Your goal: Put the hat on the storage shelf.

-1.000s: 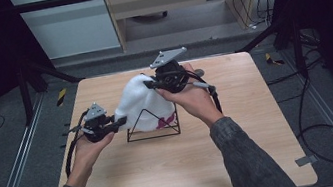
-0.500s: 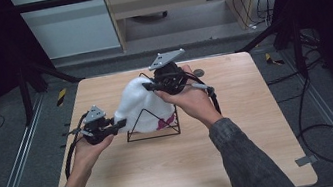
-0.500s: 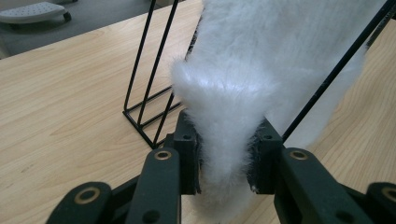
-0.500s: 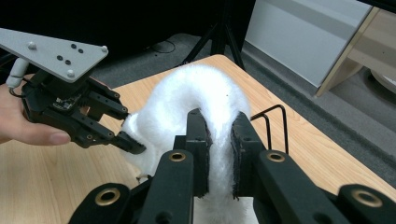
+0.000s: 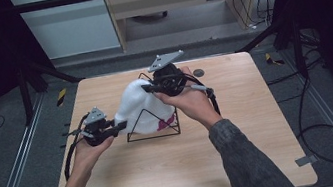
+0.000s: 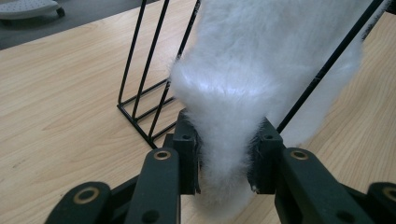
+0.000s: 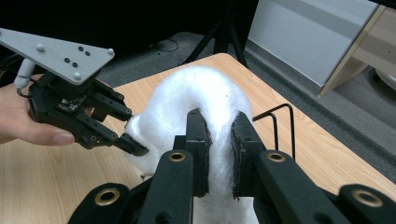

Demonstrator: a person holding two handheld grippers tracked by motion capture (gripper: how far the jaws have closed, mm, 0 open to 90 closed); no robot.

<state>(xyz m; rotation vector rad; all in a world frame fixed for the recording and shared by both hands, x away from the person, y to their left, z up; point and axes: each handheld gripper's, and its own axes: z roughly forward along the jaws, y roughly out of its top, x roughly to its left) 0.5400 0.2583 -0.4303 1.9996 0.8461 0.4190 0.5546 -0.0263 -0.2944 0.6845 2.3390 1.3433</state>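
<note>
A white fluffy hat (image 5: pixel 142 105) with a pink patch hangs over a black wire rack (image 5: pixel 153 135) at the middle of the wooden table (image 5: pixel 240 127). My left gripper (image 5: pixel 121 126) is shut on the hat's lower left edge; in the left gripper view the fur (image 6: pixel 261 60) is pinched between the jaws of this gripper (image 6: pixel 226 158), beside the rack's wires (image 6: pixel 144 79). My right gripper (image 5: pixel 146 89) is shut on the hat's top; in the right gripper view its jaws (image 7: pixel 218 135) squeeze a fold of the fur (image 7: pixel 196 91). The left gripper (image 7: pixel 135 133) shows beyond, at the hat's edge.
A small dark round disc (image 5: pixel 198 73) lies on the table behind the right hand. Cables (image 5: pixel 322 129) trail on the floor to the right. A rack wire loop (image 7: pixel 280 109) stands out behind the hat.
The right gripper has edged slightly left and down with the hat's top in it. The left gripper has kept its hold and place.
</note>
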